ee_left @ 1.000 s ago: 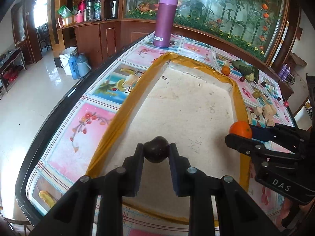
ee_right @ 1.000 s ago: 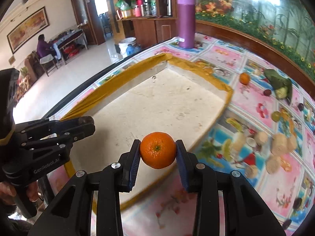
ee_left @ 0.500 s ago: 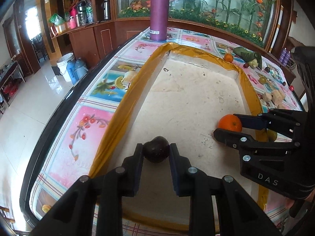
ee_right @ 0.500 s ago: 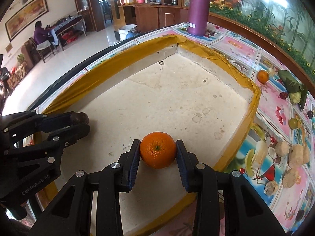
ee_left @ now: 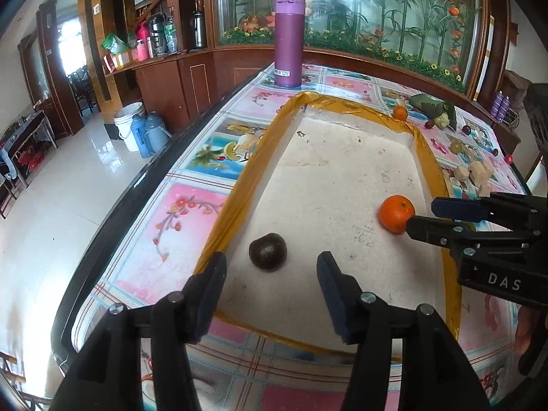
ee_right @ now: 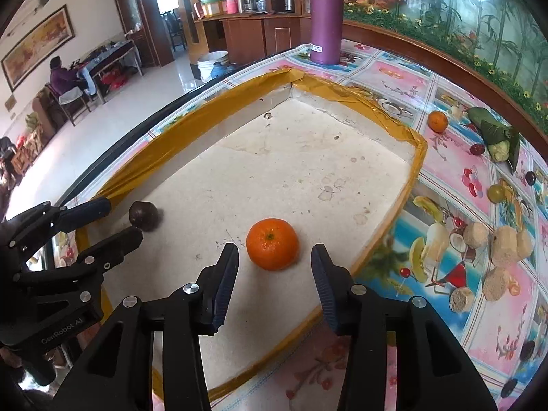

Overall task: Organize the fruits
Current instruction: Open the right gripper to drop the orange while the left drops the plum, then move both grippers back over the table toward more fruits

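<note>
- Since the earlier frames both claws have let go of their fruit.
- Left view: left claw (ee_left: 271, 269) opening, wide; plum (ee_left: 267, 251) free on the tray (ee_left: 328, 185) floor.
- Right view: right claw (ee_right: 274, 263) opening; orange (ee_right: 272, 244) sits loose between its fingers, in the tray. Flowered tablecloth (ee_right: 455, 178) around; flask (ee_right: 326, 13) beyond.

Two oranges (ee_right: 272, 244) (ee_right: 437, 121), one purple bottle (ee_right: 326, 13), one tray (ee_right: 164, 144) (yellow-taped rim), two hand-held grippers (ee_left: 270, 275) (ee_right: 274, 270).
</note>
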Demonstrator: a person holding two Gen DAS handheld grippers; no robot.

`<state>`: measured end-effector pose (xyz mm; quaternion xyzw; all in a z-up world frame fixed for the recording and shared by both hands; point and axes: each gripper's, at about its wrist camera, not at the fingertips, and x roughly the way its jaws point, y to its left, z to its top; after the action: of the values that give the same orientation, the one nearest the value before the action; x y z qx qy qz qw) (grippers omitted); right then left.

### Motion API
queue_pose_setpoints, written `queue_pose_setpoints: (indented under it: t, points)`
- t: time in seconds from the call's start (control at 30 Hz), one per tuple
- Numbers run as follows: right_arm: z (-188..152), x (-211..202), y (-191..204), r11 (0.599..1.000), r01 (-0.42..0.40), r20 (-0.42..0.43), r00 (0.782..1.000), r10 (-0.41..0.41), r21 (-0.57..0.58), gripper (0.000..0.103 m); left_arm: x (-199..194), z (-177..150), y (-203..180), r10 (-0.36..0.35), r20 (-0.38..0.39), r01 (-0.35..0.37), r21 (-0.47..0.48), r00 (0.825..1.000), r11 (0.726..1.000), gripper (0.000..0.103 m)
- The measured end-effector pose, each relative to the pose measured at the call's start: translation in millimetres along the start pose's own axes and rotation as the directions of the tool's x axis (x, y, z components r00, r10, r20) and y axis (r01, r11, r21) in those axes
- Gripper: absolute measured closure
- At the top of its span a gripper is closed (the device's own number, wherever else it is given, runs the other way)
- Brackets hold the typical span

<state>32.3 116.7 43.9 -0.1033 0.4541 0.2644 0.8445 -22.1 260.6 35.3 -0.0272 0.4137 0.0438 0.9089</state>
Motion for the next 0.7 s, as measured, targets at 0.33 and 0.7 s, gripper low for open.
queue_pose_setpoints:
  t: [0.33, 0.7]
  points:
    - [-34.0, -55.1, -11.7, 0.997, 0.073, 0.09, 0.993, -0.073, 0.009, 0.042, -24.1, -4.1, -14.9, 0.017, 0.059, -0.014, -0.056, 0.998, 0.998, 0.031]
    - [-79.4, -104.1, -66.0, 0.979, 0.15, 0.126, 0.978, -0.167, 0.135, 0.04, -33.6, -0.7, -88.2, -0.037, 0.084, 0.033, 0.046, 0.996, 0.998, 0.026]
